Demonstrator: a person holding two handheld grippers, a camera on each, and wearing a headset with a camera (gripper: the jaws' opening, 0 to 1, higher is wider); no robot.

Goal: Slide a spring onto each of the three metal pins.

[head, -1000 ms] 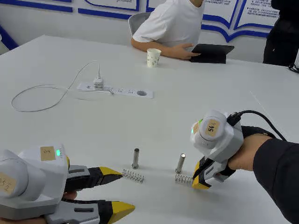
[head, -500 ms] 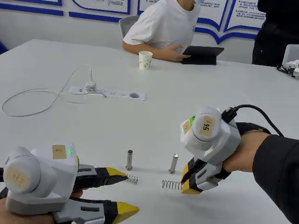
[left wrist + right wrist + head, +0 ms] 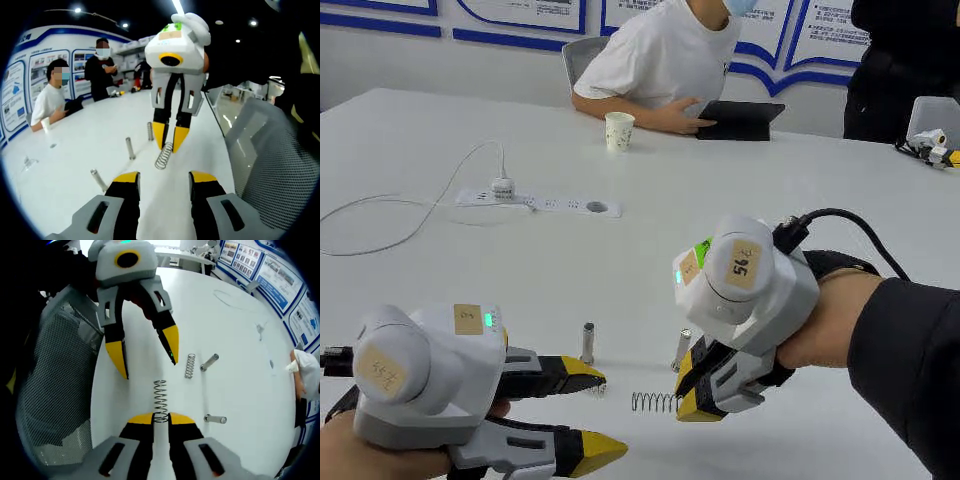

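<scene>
Right gripper point(image 3: 688, 400) clamped one end of a coiled steel wire spring point(image 3: 653, 402) near three upright grey metal pins point(image 3: 130, 148), all looking bare. Left gripper point(image 3: 605, 415) gaped empty, and a second wire spring point(image 3: 190, 365) lay loose beside them.

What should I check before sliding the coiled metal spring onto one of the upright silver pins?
1. Right gripper shut on the coiled metal spring: ok.
2. Spring lined up with an upright silver metal pin: not ok, held level.
3. Pins standing and bare: ok.
4. Left gripper open, holding nothing: ok.
5. Second spring on the white table: ok.
</scene>
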